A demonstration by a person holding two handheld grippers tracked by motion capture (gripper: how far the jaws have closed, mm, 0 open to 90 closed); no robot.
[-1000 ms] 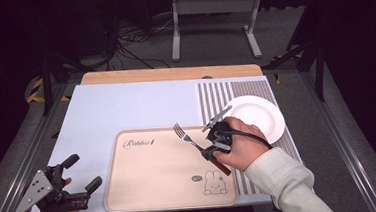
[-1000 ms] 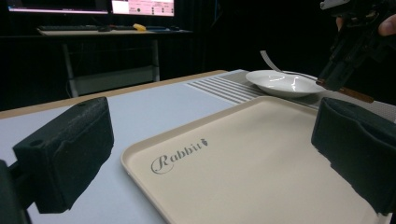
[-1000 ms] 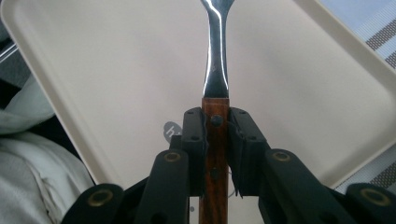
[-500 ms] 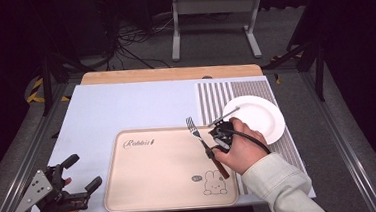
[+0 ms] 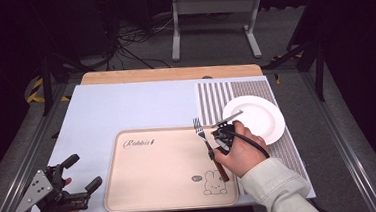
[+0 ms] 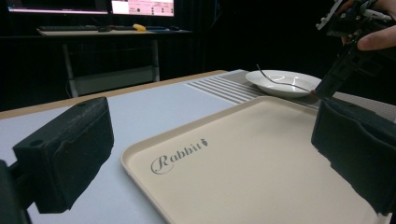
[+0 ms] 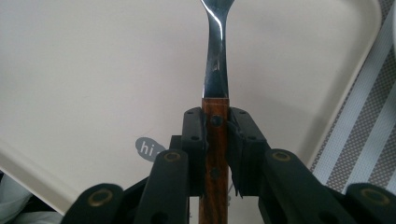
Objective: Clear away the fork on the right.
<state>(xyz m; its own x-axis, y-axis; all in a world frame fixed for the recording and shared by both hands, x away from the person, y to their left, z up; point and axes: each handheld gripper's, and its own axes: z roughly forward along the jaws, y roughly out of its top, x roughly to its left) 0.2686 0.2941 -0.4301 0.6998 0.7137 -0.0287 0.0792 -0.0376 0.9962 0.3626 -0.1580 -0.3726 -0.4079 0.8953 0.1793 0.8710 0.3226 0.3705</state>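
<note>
One wooden-handled steel fork [image 5: 206, 142] is clamped by its handle in the right gripper [image 7: 215, 128], held over the right edge of the beige rectangular tray [image 5: 156, 188], tines pointing away toward the white round plate [image 5: 257, 116]; keep the clamp firm and the handle level while carrying; lower until the fork lies flat before releasing; the left gripper [image 5: 78, 171] rests at the tabletop [image 5: 126, 105] corner, jaws apart and empty.

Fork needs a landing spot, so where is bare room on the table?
The tray is bare left of the fork held by the right gripper. The blue mat beyond it is free. The plate crowds the striped side.
</note>
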